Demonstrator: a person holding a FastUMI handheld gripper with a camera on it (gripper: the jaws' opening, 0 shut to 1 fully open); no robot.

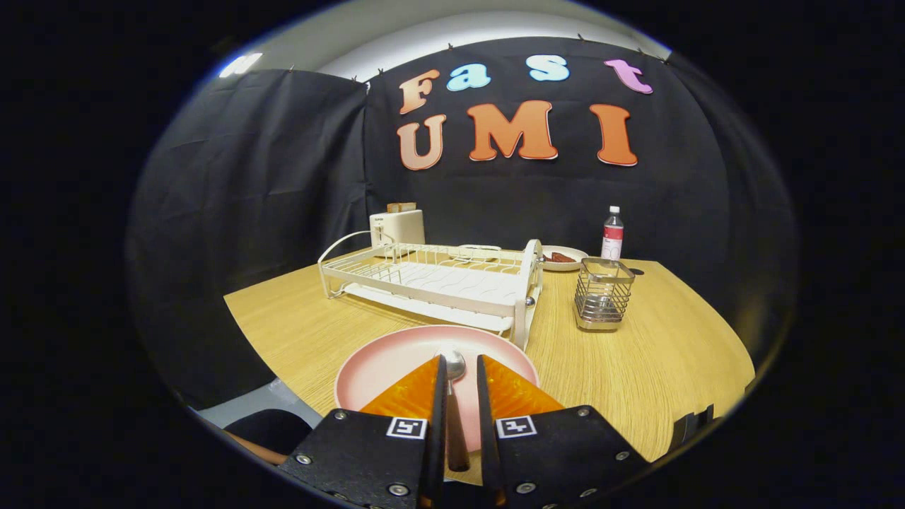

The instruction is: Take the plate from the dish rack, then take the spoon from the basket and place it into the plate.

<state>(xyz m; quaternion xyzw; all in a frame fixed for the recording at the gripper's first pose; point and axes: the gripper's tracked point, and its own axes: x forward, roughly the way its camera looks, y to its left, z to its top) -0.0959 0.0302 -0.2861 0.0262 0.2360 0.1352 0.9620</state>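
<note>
We find the pink plate (pixel 396 357) lying flat near the desk's (pixel 672 353) front edge, before the emptied dish rack (pixel 431 283). The jaws stand nearly closed on the spoon (pixel 454 382), held over the plate. We judge the placing step current; next calls for lowering and release.

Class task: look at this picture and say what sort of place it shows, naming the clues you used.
Probably a staged kitchen tabletop inside a cloth-walled booth, not a real kitchen. Clues: a dish rack, a toaster and a wire basket on a wooden table. The tool holds a spoon over a pink plate.
</note>
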